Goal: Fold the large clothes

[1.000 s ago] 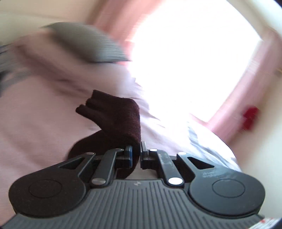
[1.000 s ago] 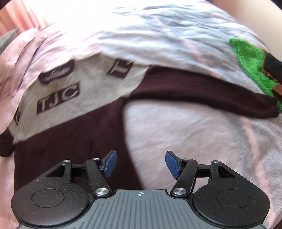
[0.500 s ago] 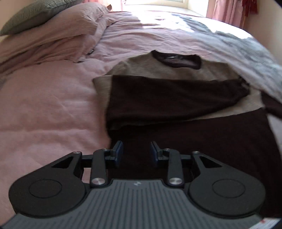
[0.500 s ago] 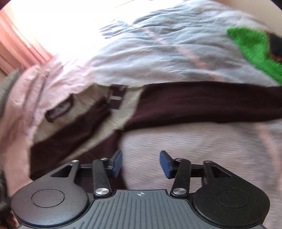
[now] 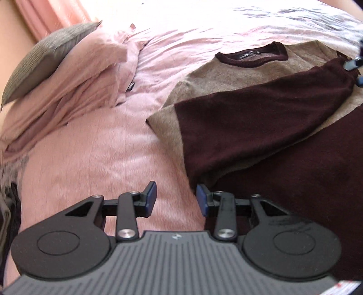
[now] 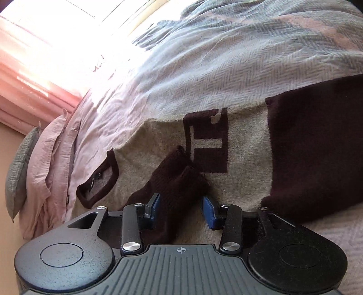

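- Left gripper (image 5: pixel 175 199) first: its jaws are opening, with nothing gripped; only pink bedding shows in the gap, and its right-hand blue pad sits at the side edge of the maroon and beige knitted sweater (image 5: pixel 261 136).
- My right gripper (image 6: pixel 181 210) is closing; the cuff of the sweater's maroon sleeve (image 6: pixel 172 188) lies between its blue pads, closer to the left-hand one, with a visible gap on the other side, so I do not call it clamped.
- I see the sweater lying flat on the pink fleecy bedcover (image 5: pixel 102 158), one sleeve folded across the chest, the maroon neckband (image 5: pixel 250 55) towards the pillows.
- Open bedcover runs to the left of the sweater's edge in the left wrist view, giving room there; a rumpled pink pillow (image 5: pixel 74 90) and a grey textured cushion (image 5: pixel 43 65) close off the far corner.
- Only the right wrist view shows me the large maroon block letter (image 6: pixel 206 140) knitted on the beige chest, the grey and pink herringbone blanket (image 6: pixel 226 56) beyond the sweater's far edge, and the bright window past that.
- Only the left wrist view shows the folded sleeve along its whole length.
- Count: one sweater, two grippers, one pillow, one cushion, one blanket, one pink curtain (image 5: pixel 54 15).
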`<state>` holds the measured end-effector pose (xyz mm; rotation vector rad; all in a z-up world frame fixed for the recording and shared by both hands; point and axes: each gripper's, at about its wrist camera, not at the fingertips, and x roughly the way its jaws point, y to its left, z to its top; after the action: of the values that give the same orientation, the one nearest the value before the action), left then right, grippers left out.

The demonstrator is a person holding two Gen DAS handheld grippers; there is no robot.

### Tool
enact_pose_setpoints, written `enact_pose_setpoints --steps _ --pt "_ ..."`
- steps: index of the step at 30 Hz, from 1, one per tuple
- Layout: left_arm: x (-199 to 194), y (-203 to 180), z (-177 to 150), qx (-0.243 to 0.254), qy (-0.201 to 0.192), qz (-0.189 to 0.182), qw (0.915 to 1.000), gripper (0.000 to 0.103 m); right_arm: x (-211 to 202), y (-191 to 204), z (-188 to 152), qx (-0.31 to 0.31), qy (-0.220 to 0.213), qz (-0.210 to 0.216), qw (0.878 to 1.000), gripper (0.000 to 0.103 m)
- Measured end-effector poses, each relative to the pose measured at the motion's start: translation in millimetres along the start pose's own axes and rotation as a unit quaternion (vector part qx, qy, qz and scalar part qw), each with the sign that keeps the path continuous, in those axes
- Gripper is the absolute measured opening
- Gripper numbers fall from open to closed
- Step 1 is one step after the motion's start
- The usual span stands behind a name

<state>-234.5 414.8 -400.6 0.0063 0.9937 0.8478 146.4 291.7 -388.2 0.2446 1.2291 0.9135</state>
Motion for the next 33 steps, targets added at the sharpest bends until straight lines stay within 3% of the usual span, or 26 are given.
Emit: enact_pose_setpoints --steps 1,2,3,5,6,11,14,16,18,21,23,26,28,29,31,33 --pt "1.6 -1.9 0.6 0.01 -0.003 -0.003 0.9999 0.034 2.3 2.3 -0.3 -0.005 -0.002 -0.001 1.0 0.028" --pt "2.9 -4.7 0.6 0.024 -0.009 -0.008 0.9996 0.031 2.9 4.5 -0.6 -0.009 -0.004 0.002 1.0 0.011" --pt "2.7 -7.5 0.6 0.039 -0.014 -0.012 0.9991 0.027 1.0 6.4 -1.5 -0.015 -0.009 0.004 1.0 0.006" --pt "1.3 -12.2 -0.2 0.068 -0.025 -0.018 0.9972 0.01 -10.3 11.5 -4.9 -0.04 -0.028 0.003 0.999 0.006" --pt "0.4 -13.1 -0.7 0.075 -0.031 -0.017 0.9965 0.008 -19.7 14.5 -8.7 -0.055 -0.039 -0.002 0.998 0.006" --pt "-0.9 -8.9 -2.8 0.092 -0.036 -0.022 0.9948 0.007 -49.2 14.3 -27.5 -0.095 -0.062 -0.035 0.993 0.005" --pt "1.5 -14.6 -5.3 0.116 -0.027 -0.038 0.9922 0.007 -32.7 1.1 -32.5 -0.078 -0.036 -0.085 0.993 0.005" --pt "2.9 -15.5 -5.3 0.118 -0.014 -0.043 0.992 0.007 -30.9 1.0 -31.0 -0.07 -0.032 -0.084 0.994 0.006" --pt "0.9 -7.2 -2.9 0.093 0.003 -0.054 0.9942 0.009 -42.3 6.3 -27.3 -0.074 -0.036 -0.094 0.992 0.011" --pt "-15.2 19.1 2.3 0.011 0.017 -0.077 0.9969 0.009 -71.2 15.9 -30.2 -0.105 -0.091 -0.121 0.983 0.015" --pt "-31.5 32.4 9.5 -0.037 0.002 -0.089 0.9953 0.009 -78.2 19.8 -34.1 -0.136 -0.104 -0.1 0.98 0.015" --pt "-38.0 29.8 24.4 -0.064 -0.025 -0.106 0.992 0.01 -55.2 17.0 -36.2 -0.158 -0.058 -0.077 0.983 0.015" --pt "-21.6 15.8 35.4 -0.064 -0.016 -0.116 0.9911 0.01 -40.8 6.5 -35.3 -0.141 -0.029 -0.099 0.985 0.014" --pt "-8.7 9.1 37.9 -0.068 -0.002 -0.122 0.9902 0.011 -45.5 2.2 -33.1 -0.121 -0.032 -0.087 0.988 0.015" --pt "19.8 -0.8 39.1 -0.084 0.049 -0.121 0.9879 0.013 -70.6 -13.3 -28.4 -0.063 -0.051 -0.06 0.995 0.018" --pt "28.7 -2.3 37.8 -0.104 0.063 -0.11 0.9864 0.012 -104.9 -40.3 -25.5 -0.006 -0.079 -0.057 0.995 0.027"
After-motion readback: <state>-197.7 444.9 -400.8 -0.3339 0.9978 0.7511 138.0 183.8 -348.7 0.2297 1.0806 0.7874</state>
